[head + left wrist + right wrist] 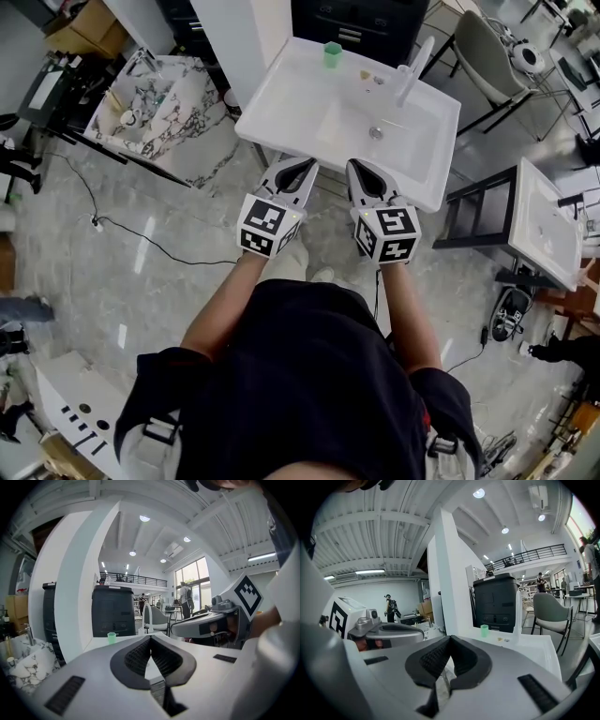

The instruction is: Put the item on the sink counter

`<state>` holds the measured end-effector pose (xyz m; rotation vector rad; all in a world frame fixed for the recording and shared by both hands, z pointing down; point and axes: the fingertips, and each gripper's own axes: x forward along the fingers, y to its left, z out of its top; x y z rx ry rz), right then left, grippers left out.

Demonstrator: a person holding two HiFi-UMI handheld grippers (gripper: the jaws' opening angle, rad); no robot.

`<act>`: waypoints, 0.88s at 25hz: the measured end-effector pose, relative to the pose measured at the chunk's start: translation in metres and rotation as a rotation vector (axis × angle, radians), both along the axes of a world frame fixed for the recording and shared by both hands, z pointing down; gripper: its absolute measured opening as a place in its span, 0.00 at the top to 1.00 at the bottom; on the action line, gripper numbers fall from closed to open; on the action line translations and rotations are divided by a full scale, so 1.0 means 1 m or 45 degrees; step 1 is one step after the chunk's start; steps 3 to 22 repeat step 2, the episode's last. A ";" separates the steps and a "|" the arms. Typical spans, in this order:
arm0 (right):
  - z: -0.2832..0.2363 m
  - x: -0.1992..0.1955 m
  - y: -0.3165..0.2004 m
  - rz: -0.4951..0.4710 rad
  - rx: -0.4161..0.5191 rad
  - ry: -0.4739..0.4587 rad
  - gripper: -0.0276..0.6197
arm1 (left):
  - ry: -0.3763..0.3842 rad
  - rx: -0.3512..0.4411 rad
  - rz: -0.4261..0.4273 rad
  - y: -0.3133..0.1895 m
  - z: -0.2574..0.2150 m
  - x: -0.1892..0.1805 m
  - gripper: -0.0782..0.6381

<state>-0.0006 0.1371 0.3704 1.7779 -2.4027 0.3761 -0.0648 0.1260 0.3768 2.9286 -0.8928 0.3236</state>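
Note:
A white sink (281, 103) stands in front of me, with a small green cup (332, 53) on its back counter and a white faucet (414, 67) to the right. Two small pale items (371, 77) lie on the counter between cup and faucet. My left gripper (302, 169) and right gripper (357, 171) hover side by side at the sink's near edge, both shut and empty. The green cup (111, 637) shows far ahead in the left gripper view, and the same green cup (484, 630) in the right gripper view.
A marble-patterned basin (159, 108) with small things in it sits at the left. A dark cabinet (356, 23) stands behind the sink. A grey chair (483, 56) and a second white sink (548, 225) are at the right. A black cable (141, 234) runs across the floor.

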 end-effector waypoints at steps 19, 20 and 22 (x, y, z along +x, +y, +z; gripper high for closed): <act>0.002 -0.001 0.002 -0.001 -0.005 -0.001 0.91 | -0.004 -0.001 -0.005 0.001 0.001 -0.001 0.87; 0.002 -0.001 0.002 -0.001 -0.005 -0.001 0.91 | -0.004 -0.001 -0.005 0.001 0.001 -0.001 0.87; 0.002 -0.001 0.002 -0.001 -0.005 -0.001 0.91 | -0.004 -0.001 -0.005 0.001 0.001 -0.001 0.87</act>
